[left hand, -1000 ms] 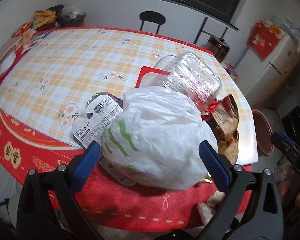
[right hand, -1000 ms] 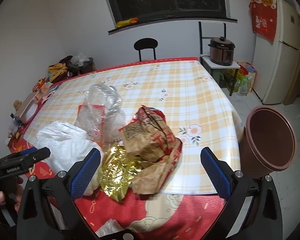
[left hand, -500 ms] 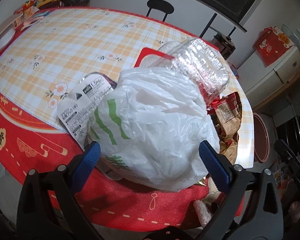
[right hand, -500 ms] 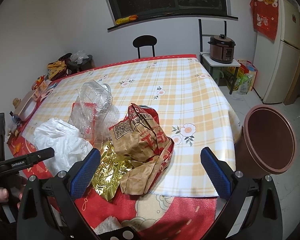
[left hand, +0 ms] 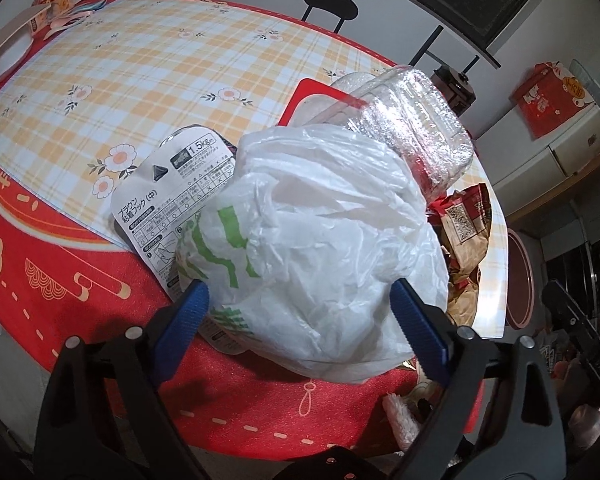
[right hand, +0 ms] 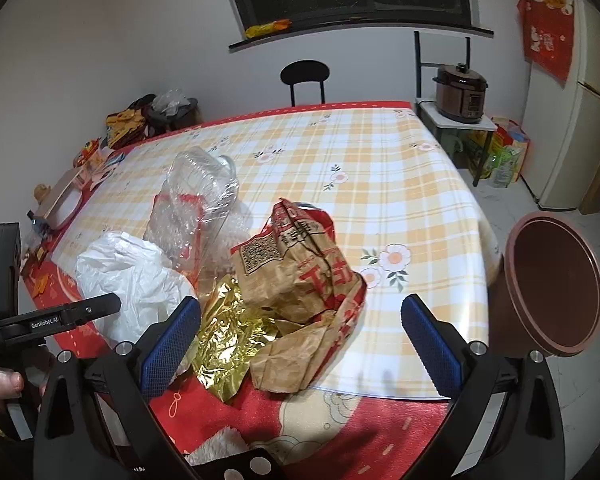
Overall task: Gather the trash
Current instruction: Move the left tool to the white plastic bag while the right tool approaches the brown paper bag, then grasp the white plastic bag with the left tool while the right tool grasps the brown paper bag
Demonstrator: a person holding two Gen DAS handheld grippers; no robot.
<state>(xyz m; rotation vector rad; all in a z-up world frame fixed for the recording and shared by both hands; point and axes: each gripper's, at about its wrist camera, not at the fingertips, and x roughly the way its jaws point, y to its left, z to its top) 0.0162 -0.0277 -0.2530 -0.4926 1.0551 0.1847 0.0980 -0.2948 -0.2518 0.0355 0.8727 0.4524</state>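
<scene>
A round table [right hand: 380, 168] wears a glossy yellow-and-white checked plastic cover over red cloth. Beside it stands a smooth, round reddish-brown plastic bin [right hand: 556, 284]. Near the table's front edge lies the trash: a crumpled white plastic bag with green stripes [left hand: 320, 240], a creased brown paper bag printed in red [right hand: 300, 276], a ribbed clear plastic container [left hand: 412, 128], wrinkled gold foil [right hand: 228, 336]. The left gripper [left hand: 300, 312] straddles the white bag, jaws closing, pads seemingly not yet pressing. The right gripper [right hand: 300, 340] gapes wide over foil and paper.

left tongs [left hand: 300, 316] lower, closing (around white bag [left hand: 324, 248])
</scene>
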